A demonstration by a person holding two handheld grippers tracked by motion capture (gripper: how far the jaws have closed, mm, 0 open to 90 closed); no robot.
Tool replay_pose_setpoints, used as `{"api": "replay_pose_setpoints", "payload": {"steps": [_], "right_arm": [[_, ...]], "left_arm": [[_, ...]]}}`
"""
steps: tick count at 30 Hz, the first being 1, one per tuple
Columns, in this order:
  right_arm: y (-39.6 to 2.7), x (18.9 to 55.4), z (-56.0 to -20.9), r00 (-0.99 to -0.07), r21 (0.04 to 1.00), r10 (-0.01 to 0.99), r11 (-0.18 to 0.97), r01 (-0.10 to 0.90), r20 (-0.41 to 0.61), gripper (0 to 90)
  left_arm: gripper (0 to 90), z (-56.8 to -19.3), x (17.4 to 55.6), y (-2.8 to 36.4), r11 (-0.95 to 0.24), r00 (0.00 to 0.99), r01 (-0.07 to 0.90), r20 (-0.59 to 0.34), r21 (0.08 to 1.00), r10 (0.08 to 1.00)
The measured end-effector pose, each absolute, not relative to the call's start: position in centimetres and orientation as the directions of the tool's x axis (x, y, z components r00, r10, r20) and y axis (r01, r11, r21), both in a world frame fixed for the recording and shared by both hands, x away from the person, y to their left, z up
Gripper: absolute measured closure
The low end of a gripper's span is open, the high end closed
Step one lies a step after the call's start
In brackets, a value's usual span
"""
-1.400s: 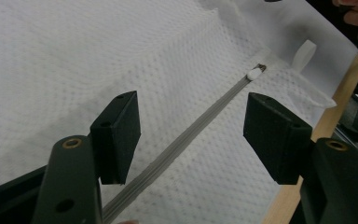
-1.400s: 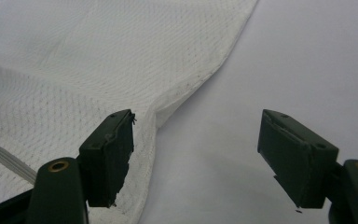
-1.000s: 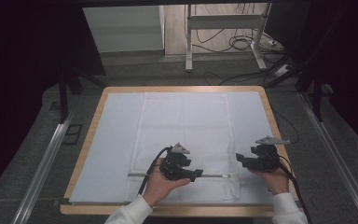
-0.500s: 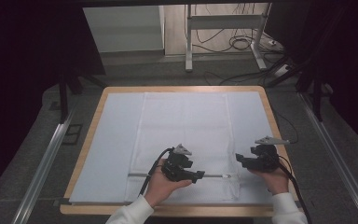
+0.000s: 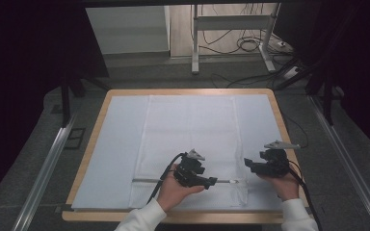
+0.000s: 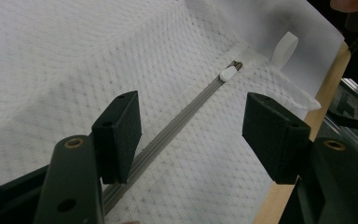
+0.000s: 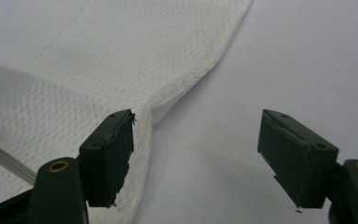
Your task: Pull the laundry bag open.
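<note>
A white mesh laundry bag (image 5: 190, 144) lay flat on the pale blue sheet (image 5: 115, 144) that covered the wooden-rimmed table (image 5: 94, 139), reaching from the far edge almost to the near one. Its grey zipper (image 5: 147, 180) ran across the bag's near end, parallel to the table's front rim.

The left gripper (image 5: 211, 182) hung low over that zipper, about midway along it, pointing toward the person's right. In the left gripper view its jaws stood spread with nothing between the pads; the grey zipper track (image 6: 177, 126) ran under and between them, and the small white zipper pull (image 6: 228, 73) sat farther along, close to the bag's right end and beside a white fabric tab (image 6: 284, 46).

To the right, the right gripper (image 5: 247, 166) waited at the bag's right edge, pointing toward the left one. In the right gripper view its jaws were also wide apart and empty, the left pad over the bag's hemmed edge (image 7: 186, 84) and the right pad over bare sheet.

Judged from this, the zipper appeared closed along nearly its whole length, with the pull near the right end stop. Neither tool gripped anything yet. What seemed left was to take the pull with one gripper, steady the cloth with the other, and run the slider along the track.
</note>
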State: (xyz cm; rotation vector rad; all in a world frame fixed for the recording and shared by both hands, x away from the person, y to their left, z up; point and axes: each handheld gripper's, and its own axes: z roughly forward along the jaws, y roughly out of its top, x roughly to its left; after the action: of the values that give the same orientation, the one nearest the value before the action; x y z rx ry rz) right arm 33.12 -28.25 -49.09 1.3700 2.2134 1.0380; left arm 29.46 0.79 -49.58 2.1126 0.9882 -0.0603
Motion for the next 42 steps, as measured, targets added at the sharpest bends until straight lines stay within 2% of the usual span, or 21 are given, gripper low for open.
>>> {"api": "replay_pose_setpoints", "payload": {"steps": [42], "right_arm": [[-28.7,33.1,-49.3,-0.459,0.724,0.884,0.257,0.64,0.092,26.2]], "left_arm": [[38.9,-51.1,31.1,-4.2,-0.42,0.694,0.689,-0.373,0.59,0.616]]}}
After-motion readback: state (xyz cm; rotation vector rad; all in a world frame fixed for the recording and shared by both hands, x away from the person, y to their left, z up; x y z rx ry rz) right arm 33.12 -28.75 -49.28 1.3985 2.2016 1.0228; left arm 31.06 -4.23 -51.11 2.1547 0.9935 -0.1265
